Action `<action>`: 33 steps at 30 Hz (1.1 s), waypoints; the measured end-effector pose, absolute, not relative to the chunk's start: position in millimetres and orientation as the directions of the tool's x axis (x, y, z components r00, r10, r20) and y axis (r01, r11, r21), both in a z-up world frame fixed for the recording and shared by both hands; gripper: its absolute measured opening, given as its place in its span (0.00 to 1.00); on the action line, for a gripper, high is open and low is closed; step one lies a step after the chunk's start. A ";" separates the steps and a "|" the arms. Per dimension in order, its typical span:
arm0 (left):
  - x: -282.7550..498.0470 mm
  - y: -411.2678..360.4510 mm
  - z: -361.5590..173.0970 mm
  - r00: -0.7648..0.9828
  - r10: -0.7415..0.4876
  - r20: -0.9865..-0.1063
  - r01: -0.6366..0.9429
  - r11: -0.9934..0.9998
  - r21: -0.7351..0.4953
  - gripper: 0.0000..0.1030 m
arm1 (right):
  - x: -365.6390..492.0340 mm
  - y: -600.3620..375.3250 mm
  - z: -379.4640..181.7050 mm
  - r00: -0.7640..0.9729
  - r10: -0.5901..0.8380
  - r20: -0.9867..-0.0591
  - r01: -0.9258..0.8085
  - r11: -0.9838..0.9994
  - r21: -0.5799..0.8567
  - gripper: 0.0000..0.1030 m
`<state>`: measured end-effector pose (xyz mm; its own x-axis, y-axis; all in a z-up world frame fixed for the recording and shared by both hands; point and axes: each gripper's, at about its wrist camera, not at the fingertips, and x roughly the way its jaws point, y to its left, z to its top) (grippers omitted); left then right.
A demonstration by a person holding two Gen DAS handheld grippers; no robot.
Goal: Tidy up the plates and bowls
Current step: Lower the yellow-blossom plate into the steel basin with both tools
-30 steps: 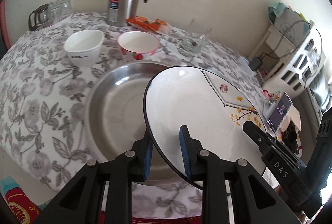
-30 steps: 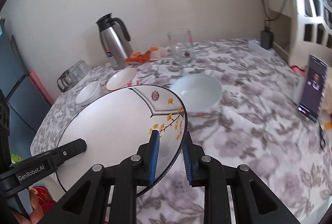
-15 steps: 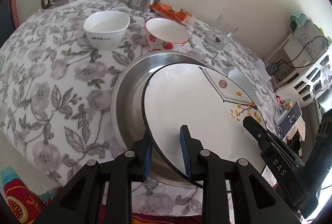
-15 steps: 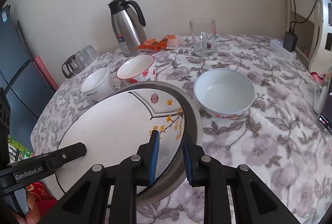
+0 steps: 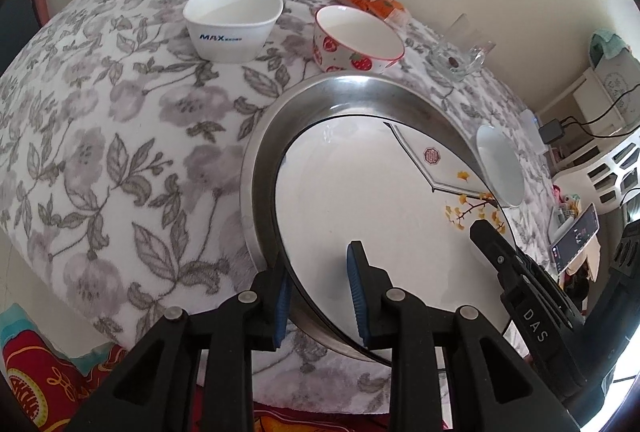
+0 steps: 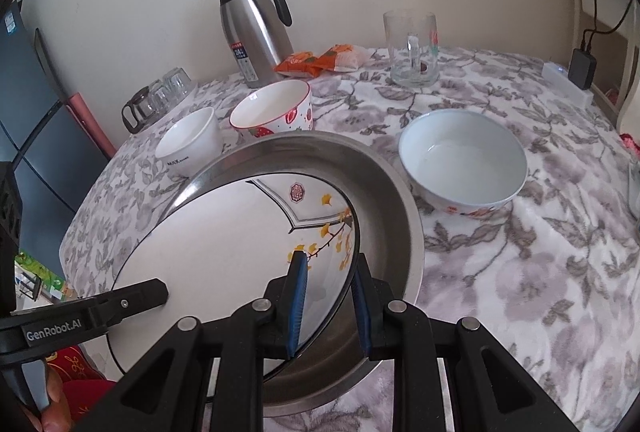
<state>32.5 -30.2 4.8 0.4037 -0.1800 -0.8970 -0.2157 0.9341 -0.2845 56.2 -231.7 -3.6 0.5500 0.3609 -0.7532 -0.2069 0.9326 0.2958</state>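
Here, left wrist view: your left tool is clamped on the near rim of the white plate, blue pads either side of its black edge. The plate sits tilted inside the steel basin, far edge low against the basin floor. Basin wall leaves a narrow crescent free on the left. Square white bowl and strawberry bowl stand just beyond the basin rim.

Right wrist view: your right tool pinches the plate's opposite rim, jaws nearly closed on it. Pale bowl sits just beside the basin's right edge. The floral surface lies bare to the right. Thermos and glass mug stand well back.
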 end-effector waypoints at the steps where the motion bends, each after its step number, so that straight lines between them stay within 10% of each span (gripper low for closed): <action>1: 33.3 -30.4 3.5 0.398 -0.177 -0.900 -0.219 0.935 -0.280 0.27 | 56.3 -231.2 -5.2 0.547 0.363 -0.754 -0.206 0.932 0.299 0.23; 33: 44.5 -49.8 -10.5 0.360 -0.085 -0.929 -0.207 0.964 -0.169 0.39 | 61.6 -233.2 -21.6 0.558 0.373 -0.741 -0.220 0.928 0.301 0.25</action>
